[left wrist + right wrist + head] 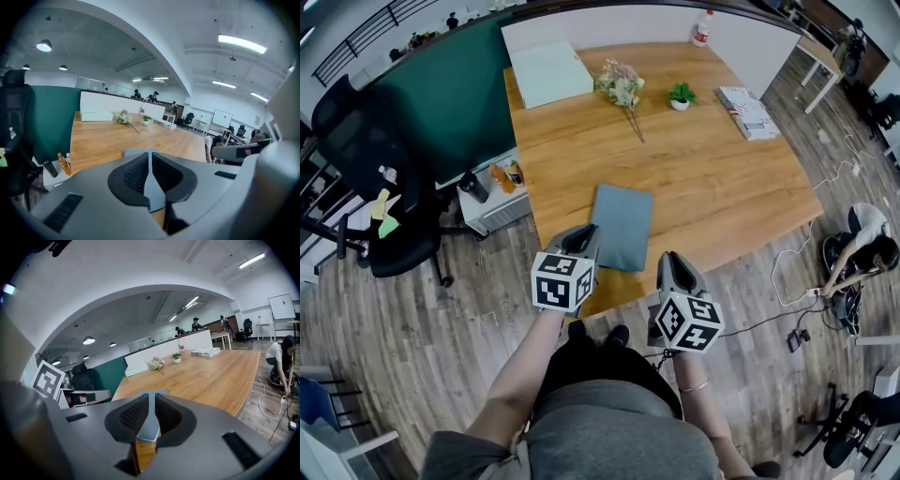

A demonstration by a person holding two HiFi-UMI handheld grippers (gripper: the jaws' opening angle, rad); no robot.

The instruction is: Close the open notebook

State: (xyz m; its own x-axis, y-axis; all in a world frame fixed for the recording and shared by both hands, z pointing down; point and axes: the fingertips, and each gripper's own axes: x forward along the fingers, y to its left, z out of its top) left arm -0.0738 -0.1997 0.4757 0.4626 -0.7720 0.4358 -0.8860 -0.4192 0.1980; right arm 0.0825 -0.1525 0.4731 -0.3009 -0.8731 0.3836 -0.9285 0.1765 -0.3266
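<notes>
The notebook lies shut and flat, grey-blue cover up, near the front edge of the wooden table. My left gripper hovers over the notebook's near left corner. Its jaws are drawn together to a thin slit with nothing between them. My right gripper hangs just off the table's front edge, right of the notebook, jaws likewise nearly touching and empty. In the left gripper view the notebook shows beyond the left gripper. In the right gripper view the notebook lies ahead of the right gripper.
Farther back on the table are a white box, a bunch of flowers, a small potted plant, a stack of books and a bottle. An office chair stands left; a person crouches right.
</notes>
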